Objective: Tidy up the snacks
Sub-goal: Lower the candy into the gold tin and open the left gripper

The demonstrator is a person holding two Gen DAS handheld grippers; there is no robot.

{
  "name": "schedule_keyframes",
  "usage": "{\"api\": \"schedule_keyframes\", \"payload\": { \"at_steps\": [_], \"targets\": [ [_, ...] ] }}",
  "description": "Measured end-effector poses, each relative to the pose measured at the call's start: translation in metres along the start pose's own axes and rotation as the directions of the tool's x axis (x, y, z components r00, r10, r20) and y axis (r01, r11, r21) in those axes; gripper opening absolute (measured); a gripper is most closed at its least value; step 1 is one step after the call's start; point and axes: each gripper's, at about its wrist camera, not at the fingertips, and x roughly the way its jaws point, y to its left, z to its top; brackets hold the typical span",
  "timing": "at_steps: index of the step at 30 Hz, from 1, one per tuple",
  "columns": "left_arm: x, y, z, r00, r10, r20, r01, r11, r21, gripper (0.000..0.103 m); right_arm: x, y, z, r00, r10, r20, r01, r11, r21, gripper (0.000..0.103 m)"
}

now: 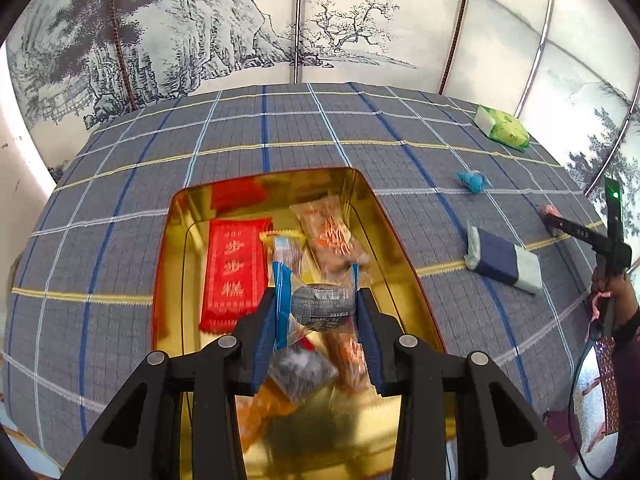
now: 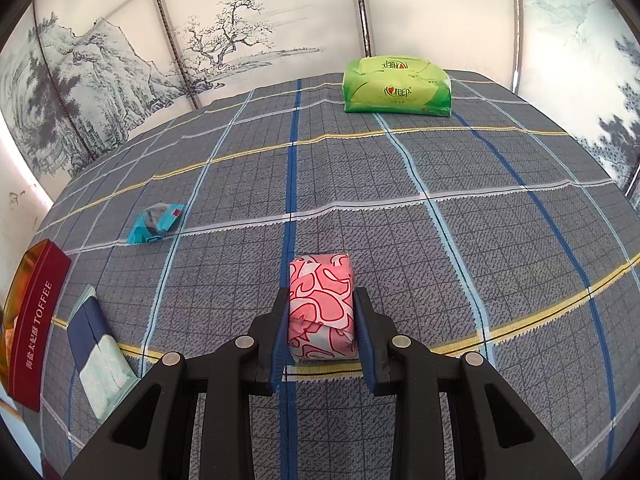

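Note:
My left gripper [image 1: 318,302] is shut on a blue-and-silver wrapped snack [image 1: 320,304], held above the open gold tin [image 1: 384,220]. Inside the tin lie a red packet [image 1: 234,272], an orange packet [image 1: 330,236] and other wrapped snacks. My right gripper [image 2: 320,312] is shut on a pink-and-white patterned snack [image 2: 322,304] that rests on the plaid cloth. A teal candy [image 2: 156,224] and a navy-and-mint packet [image 2: 100,348] lie loose on the cloth to the left. In the left wrist view the same teal candy [image 1: 474,181] and navy packet [image 1: 504,260] lie right of the tin.
A green tissue pack [image 2: 396,88] stands at the far edge of the table. The tin's red side, lettered TOFFEE [image 2: 34,328], shows at the left edge of the right wrist view. A painted folding screen [image 1: 240,20] closes off the back. The other gripper and a hand [image 1: 612,276] show at the right.

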Motion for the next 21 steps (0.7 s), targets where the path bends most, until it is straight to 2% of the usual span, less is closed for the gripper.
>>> {"api": "schedule_keyframes", "payload": {
  "at_steps": [5, 12, 15, 21],
  "targets": [
    [0.024, 0.007, 0.017, 0.999, -0.008, -0.033, 0.007, 1.000, -0.023, 0.035, 0.000, 0.001, 0.000, 1.000, 0.001, 0.000, -0.001, 1.000, 0.000, 0.031],
    [0.049, 0.005, 0.024, 0.997, -0.024, -0.075, 0.022, 0.999, -0.028, 0.035, 0.000, 0.000, 0.000, 1.000, 0.001, 0.000, -0.001, 1.000, 0.000, 0.031],
    [0.056, 0.005, 0.026, 0.995, -0.039, -0.089, 0.035, 0.999, -0.040, 0.035, 0.000, 0.000, 0.000, 1.000, 0.002, 0.000, -0.002, 1.000, 0.001, 0.031],
    [0.056, 0.003, 0.028, 0.996, -0.024, -0.086, 0.021, 0.999, -0.039, 0.039, 0.000, 0.000, 0.000, 1.000, 0.002, 0.000, -0.002, 1.000, 0.001, 0.031]
  ]
}}
